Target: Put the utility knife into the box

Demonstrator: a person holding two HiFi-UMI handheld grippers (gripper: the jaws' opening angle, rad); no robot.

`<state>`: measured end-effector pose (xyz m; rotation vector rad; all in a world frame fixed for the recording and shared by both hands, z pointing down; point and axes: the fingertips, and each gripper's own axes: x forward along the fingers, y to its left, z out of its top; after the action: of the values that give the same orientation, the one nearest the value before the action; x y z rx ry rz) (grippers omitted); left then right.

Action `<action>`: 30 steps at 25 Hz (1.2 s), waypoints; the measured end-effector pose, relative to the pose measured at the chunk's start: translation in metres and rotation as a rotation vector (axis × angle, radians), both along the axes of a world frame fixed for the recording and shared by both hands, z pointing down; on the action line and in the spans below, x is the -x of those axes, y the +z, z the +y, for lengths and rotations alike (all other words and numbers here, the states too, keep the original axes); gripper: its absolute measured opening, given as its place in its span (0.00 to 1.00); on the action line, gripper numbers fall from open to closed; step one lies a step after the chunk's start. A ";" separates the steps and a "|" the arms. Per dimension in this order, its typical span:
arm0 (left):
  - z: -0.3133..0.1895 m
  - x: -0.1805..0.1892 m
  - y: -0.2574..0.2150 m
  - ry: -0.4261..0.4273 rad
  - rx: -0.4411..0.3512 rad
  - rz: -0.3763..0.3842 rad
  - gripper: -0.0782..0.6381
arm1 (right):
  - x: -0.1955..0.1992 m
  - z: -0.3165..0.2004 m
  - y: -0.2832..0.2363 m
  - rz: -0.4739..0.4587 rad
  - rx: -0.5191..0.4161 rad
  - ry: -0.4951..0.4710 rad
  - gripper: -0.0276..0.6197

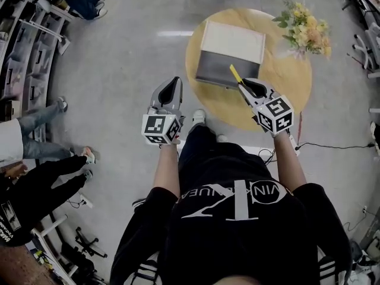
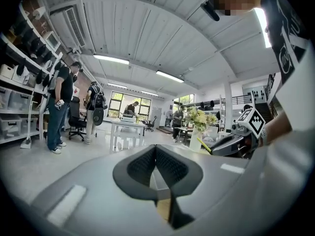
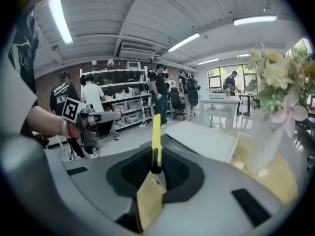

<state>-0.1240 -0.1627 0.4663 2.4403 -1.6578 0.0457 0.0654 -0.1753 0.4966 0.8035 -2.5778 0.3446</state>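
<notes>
Nearest first: the wearer's black T-shirt (image 1: 237, 230) fills the bottom of the head view, both forearms out front. L gripper (image 1: 173, 82) is on the left w/ its marker cube toward the body. In the left gripper view its tongs (image 2: 155, 149) are pressed together at the tips, nothing between them. It sits off the table, over grey floor.

R gripper (image 1: 242, 84) is just past it, at the near edge of the round wooden table (image 1: 297, 91). In its own view the R gripper (image 3: 155, 162) is pinching the utility knife (image 3: 156, 129), a slim yellow handle standing up out of the pads. From the head view the utility knife (image 1: 235, 73) pokes fwd and left from the jaw tips, and its far end overlaps the near right corner of the box (image 1: 221, 69). So the knife is in the grip, not in the box.

The box has a grey half near and a white half far, flat on the table. From the R gripper view the box (image 3: 202, 139) lies just beyond and right of the knife. A pale vase (image 3: 263, 146) w/ flowers (image 1: 306, 28) is further right on the tabletop.

Further out there are bystanders (image 1: 35, 189) at left, and shelving (image 3: 118, 100) across the room.
</notes>
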 end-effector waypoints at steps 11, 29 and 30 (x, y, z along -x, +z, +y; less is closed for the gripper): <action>-0.049 0.013 0.007 0.064 0.024 -0.002 0.12 | 0.022 -0.029 0.032 0.215 0.089 -0.060 0.16; -0.113 0.037 0.031 0.113 0.082 0.024 0.12 | 0.049 -0.056 0.093 0.463 0.248 -0.155 0.16; -0.115 0.038 0.033 0.116 0.087 0.026 0.12 | 0.050 -0.057 0.097 0.475 0.254 -0.160 0.16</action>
<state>-0.1620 -0.2775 0.4998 2.4582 -1.4705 0.0996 0.0157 -0.2318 0.5938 0.5099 -2.0852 0.3706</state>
